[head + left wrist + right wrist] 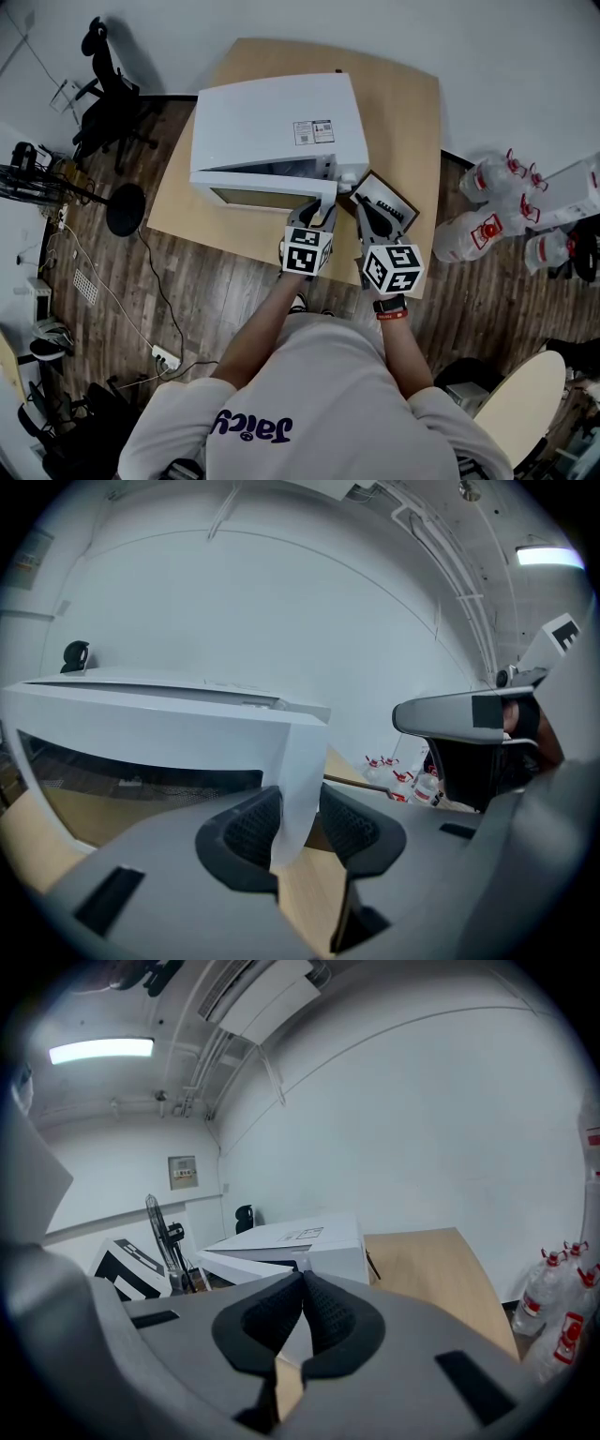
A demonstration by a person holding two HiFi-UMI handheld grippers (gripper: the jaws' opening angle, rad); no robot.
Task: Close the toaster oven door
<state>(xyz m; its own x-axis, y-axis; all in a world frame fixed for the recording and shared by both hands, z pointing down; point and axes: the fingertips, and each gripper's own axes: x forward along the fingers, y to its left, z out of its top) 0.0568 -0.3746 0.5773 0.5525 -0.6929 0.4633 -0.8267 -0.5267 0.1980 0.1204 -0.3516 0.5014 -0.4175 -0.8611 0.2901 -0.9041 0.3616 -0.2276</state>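
**A:** What's in the toaster oven (pixel 272 131)?

**B:** It sits on the worktop (pixel 412 122) with the toaster oven door (pixel 262 180) ajar. The cavity is dark and I can't make out its contents.

**A:** And the left tongs (pixel 298 822)?

**B:** Partly spread, with the pads clamped on the door's white right-hand corner.

**A:** The right tongs (pixel 302 1312)?

**B:** Pressed together on nothing, just beside the oven's right end. Plastic bottles (pixel 487 225) stand on the floor further right.

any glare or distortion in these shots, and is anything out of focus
Head view: evenly lit, sharp, fisheye bows the floor planks. Left gripper view: dark vignette, ceiling light blown out, strong barrel bend. Right gripper view: same vignette, ceiling light glares.
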